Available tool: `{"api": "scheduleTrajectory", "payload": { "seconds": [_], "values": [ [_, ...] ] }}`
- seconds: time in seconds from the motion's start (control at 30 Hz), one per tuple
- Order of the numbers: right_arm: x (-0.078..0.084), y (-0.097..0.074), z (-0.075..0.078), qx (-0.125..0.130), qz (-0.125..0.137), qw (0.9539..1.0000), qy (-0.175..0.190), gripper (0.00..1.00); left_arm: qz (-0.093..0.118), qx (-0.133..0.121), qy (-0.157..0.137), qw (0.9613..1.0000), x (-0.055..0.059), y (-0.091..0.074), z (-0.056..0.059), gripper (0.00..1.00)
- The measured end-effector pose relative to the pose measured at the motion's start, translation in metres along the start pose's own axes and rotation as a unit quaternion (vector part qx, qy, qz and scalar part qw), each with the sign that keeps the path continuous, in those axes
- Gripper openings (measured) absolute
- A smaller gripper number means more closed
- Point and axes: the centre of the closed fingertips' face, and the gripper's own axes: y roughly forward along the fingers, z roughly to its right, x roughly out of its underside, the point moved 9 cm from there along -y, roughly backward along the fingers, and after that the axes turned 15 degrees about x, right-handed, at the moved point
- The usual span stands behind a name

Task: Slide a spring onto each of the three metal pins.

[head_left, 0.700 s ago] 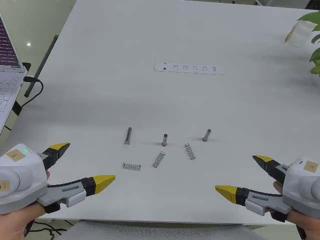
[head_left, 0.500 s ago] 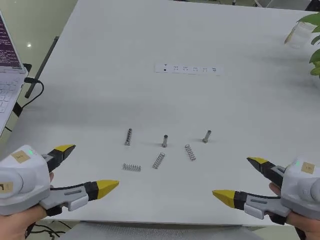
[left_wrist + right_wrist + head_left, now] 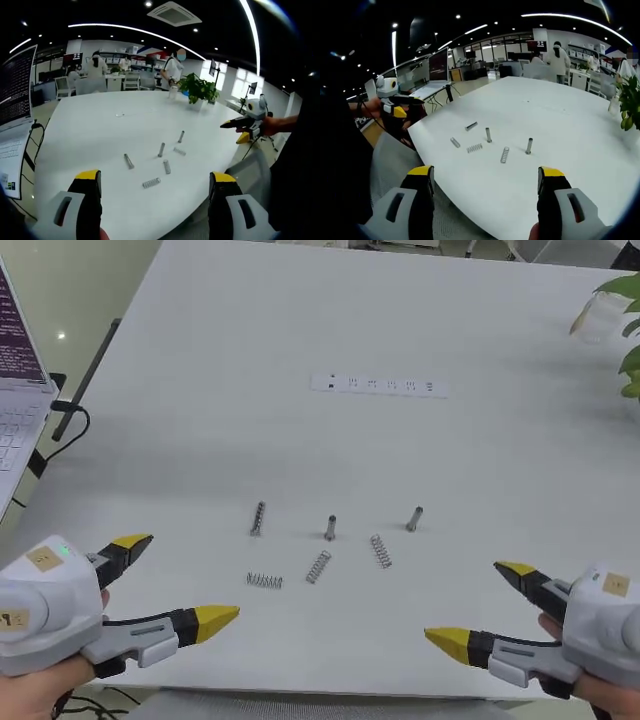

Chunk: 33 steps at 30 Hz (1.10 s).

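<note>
Quick status from us: both grippers hover at the near edge of the white table (image 3: 480,440), and neither one is holding anything. The left gripper (image 3: 178,578) has its yellow-tipped jaws spread wide. The right gripper (image 3: 478,603) is the same, with just air between the jaws.

The pins and springs sit mid-table, a bit beyond the grippers and between them. In the head view the left pin (image 3: 258,519) lies on its side (the right gripper view makes that pretty clear). The middle pin (image 3: 331,528) and the right pin (image 3: 415,519) stand upright.

The three springs lie flat in a loose row just nearer to us: the left spring (image 3: 264,581), the middle spring (image 3: 318,566) and the right spring (image 3: 380,550). Each is near a pin but apart from it.

Further back there's a white power strip (image 3: 378,386), with a laptop (image 3: 12,430) at the left edge and a plant (image 3: 628,365) on the right.
</note>
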Motion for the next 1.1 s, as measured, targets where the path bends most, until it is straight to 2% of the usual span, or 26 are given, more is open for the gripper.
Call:
{"api": "scheduleTrajectory", "payload": {
  "seconds": [0.57, 1.1],
  "values": [
    [0.0029, -0.0014, -0.0005, 0.002, 0.0, 1.0, 0.001, 0.84, 0.001, -0.004, 0.001, 1.0, -0.0011, -0.0036, 0.0003, 0.86],
    [0.0042, -0.0032, 0.0011, 0.007, -0.003, 1.0, 0.002, 0.84, 0.002, -0.006, -0.003, 1.0, 0.0025, -0.0051, -0.0011, 0.86]
  ]
}}
